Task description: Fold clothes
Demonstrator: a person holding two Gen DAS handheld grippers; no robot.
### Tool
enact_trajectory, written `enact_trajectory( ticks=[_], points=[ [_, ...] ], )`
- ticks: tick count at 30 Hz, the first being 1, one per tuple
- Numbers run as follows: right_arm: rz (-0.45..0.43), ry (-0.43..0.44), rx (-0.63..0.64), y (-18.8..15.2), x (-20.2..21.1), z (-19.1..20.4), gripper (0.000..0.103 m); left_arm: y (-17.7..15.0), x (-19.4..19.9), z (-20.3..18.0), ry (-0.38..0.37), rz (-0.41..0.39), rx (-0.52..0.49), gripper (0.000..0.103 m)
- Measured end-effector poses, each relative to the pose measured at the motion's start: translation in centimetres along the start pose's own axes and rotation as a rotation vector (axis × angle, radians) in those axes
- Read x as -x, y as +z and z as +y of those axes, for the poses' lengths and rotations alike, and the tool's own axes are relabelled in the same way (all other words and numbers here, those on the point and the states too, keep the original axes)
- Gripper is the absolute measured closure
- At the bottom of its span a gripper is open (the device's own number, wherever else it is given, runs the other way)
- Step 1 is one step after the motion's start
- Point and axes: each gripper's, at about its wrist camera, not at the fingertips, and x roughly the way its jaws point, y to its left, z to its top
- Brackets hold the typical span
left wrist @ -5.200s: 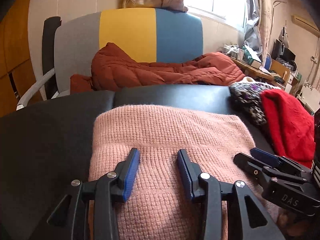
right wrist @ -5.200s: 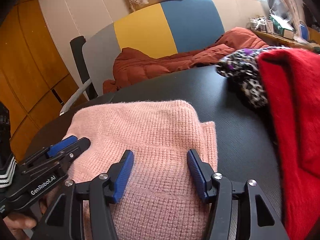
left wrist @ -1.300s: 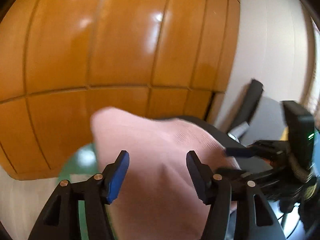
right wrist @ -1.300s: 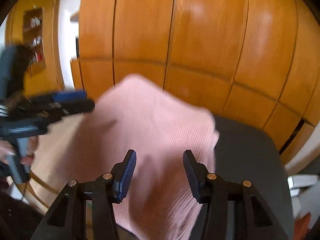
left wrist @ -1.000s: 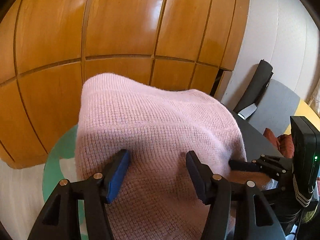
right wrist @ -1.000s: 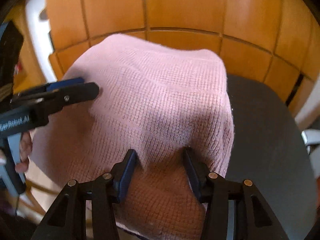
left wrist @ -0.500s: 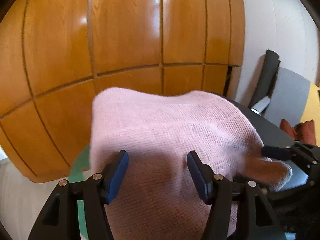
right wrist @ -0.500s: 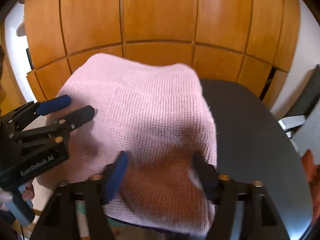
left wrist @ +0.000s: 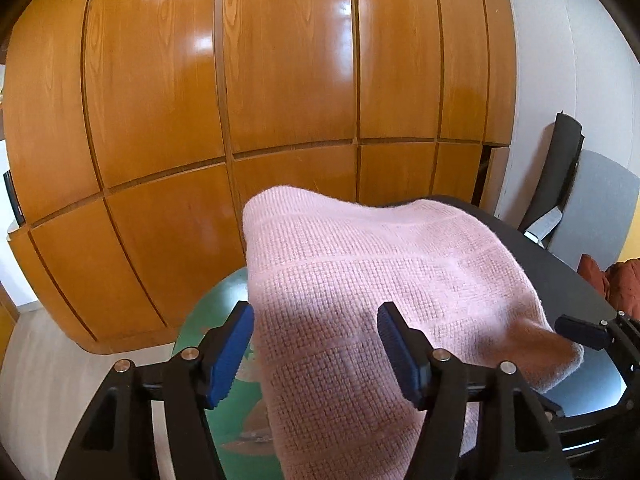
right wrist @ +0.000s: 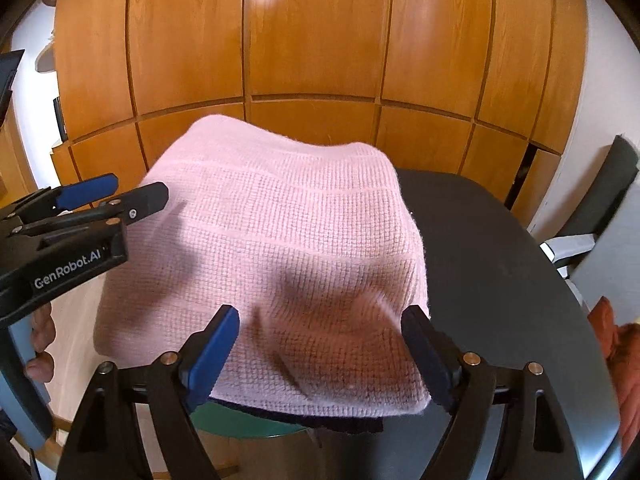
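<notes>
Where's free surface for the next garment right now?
Bare black table runs right of the folded pink sweater, up to the chair. The sweater's side is crowded: it overhangs the table edge, with the left gripper beside it.

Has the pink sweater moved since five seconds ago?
Yes. The pink sweater left the middle of the black table; it now lies at the table's edge nearest the wooden cabinets, overhanging a green stool.

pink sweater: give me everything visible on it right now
The pink sweater is a soft waffle-knit, folded into a thick rounded bundle with faint horizontal bands across its top. It lies at the edge of the dark table, its near side overhanging something dark and a green round surface below. Neither hand-held gripper presses it: the left one stands open, the right one's jaws are opening, with the knit lying between the pads.
</notes>
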Motion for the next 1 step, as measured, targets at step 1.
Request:
enact_trajectory(
  ticks=[1],
  points=[
    [-0.005,-0.002,-0.001,-0.02,0.16,0.09,0.019,-0.04,0.26,0.06,0.012,-0.002,0.003,0.038]
  ],
)
